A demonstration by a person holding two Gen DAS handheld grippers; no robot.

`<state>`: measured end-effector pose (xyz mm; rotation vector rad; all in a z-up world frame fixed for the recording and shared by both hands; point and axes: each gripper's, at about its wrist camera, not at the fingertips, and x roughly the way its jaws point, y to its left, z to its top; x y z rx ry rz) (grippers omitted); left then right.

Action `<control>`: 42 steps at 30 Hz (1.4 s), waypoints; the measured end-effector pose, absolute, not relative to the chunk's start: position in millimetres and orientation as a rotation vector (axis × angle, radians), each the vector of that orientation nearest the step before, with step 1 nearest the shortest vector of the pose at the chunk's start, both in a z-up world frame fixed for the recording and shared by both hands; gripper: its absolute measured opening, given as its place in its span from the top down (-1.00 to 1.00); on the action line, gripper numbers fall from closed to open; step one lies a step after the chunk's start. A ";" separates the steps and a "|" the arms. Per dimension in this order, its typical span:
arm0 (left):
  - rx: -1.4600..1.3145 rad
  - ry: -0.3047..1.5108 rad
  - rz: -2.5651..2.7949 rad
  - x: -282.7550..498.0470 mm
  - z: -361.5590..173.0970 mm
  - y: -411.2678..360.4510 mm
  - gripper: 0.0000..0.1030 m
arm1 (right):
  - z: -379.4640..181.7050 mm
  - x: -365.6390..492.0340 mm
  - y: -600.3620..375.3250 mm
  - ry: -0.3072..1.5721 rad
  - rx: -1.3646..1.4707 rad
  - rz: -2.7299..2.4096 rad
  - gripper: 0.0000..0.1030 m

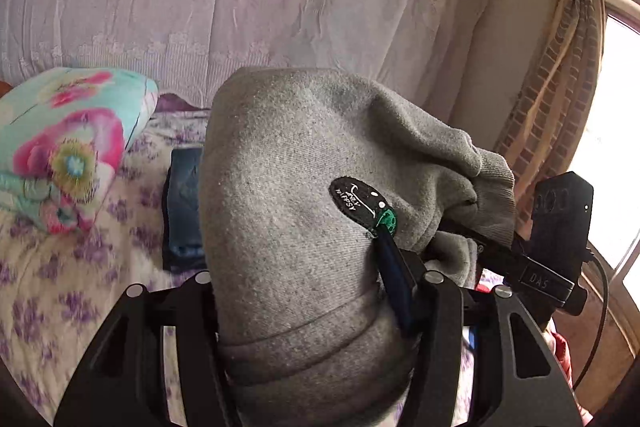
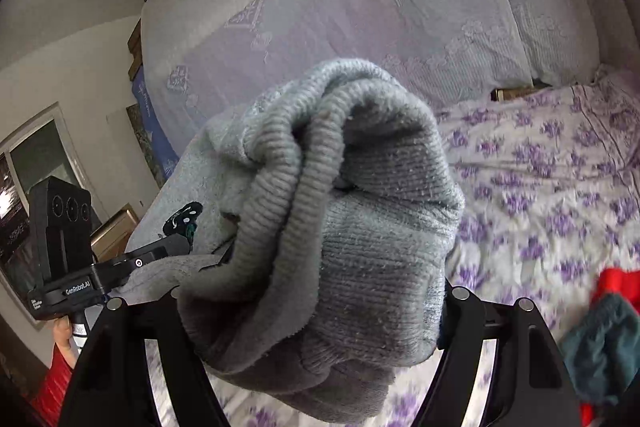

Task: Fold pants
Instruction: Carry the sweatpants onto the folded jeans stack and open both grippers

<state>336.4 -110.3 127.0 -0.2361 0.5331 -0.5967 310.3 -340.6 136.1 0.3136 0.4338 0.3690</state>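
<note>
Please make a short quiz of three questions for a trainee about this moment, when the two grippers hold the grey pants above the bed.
1. True or false: the grey pants lie flat on the bedsheet.
2. Which is clamped in the right gripper? A) ribbed grey cuff B) floral pillow C) folded jeans
3. Fill in: the left gripper grips the pants beside a small black oval ____.

Key: 1 false, both grippers hold them up; 2 A; 3 patch.

Floral pillow and folded jeans crowd the bed's left; right lies open.
</note>
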 end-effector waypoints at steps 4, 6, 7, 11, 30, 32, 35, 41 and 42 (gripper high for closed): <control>-0.256 0.532 -0.556 420.4 124.5 -119.5 -0.06 | 126.7 395.8 -342.7 0.406 0.363 0.305 -0.48; -0.262 0.536 -0.529 458.2 106.8 -122.3 -0.08 | 107.3 436.6 -340.6 0.415 0.371 0.282 -0.48; -0.276 0.549 -0.516 476.8 94.1 -121.3 -0.10 | 92.8 456.1 -338.7 0.426 0.369 0.271 -0.48; -0.378 0.692 -0.442 551.8 11.5 -111.2 -0.55 | 20.1 509.2 -329.8 0.485 0.332 0.211 -0.77; -0.430 0.454 -0.503 496.6 61.8 -104.7 -0.70 | 105.0 414.1 -270.4 0.170 -0.012 0.261 -0.87; -0.359 0.507 -0.418 507.0 48.4 -117.0 -0.70 | 83.0 443.1 -274.4 0.285 -0.033 0.182 -0.91; -0.263 0.564 -0.373 524.5 22.4 -128.1 -0.64 | 53.5 463.6 -283.9 0.372 -0.055 0.123 -0.93; -0.169 0.531 -0.299 519.9 24.5 -134.6 -0.64 | 54.3 459.4 -283.0 0.361 -0.064 0.123 -0.93; -0.164 0.528 -0.291 519.3 24.9 -134.1 -0.64 | 54.5 456.9 -281.3 0.349 -0.075 0.116 -0.93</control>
